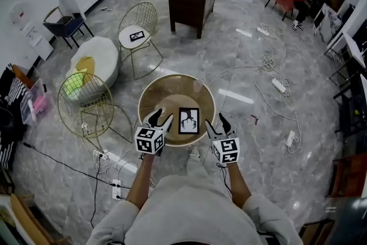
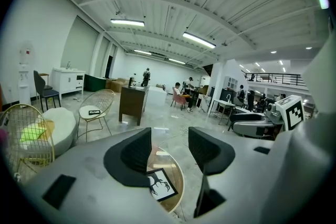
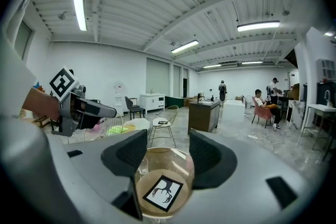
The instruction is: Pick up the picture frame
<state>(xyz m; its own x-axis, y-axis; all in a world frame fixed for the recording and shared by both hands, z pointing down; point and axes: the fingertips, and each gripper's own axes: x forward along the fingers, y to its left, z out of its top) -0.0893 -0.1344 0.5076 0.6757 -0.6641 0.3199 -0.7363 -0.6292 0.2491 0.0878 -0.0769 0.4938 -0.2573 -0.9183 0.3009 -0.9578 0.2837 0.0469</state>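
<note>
Frame spot: the picture frame (image 1: 188, 120) lies flat, face up, on the near half of the round glass counter (image 1: 150, 92), right in front of you.
Left gripper: your left gripper (image 1: 159, 117) hovers just beside the frame's left edge, fingers (image 2: 137, 153) wide apart and empty.
Right gripper: your right gripper (image 1: 217, 121) hovers off the right edge, fingers (image 3: 208, 157) just as wide, gripping nothing.
Why so: you've bracketed the frame, one gripper each side, and I'd say that's a ready stance before committing.
Long axis: it runs away from you, the short edges near and far.
Facing: the antler print looks up at the ceiling.
Grasp note: lying flat, it probably offers only thin edges to pinch.
</note>
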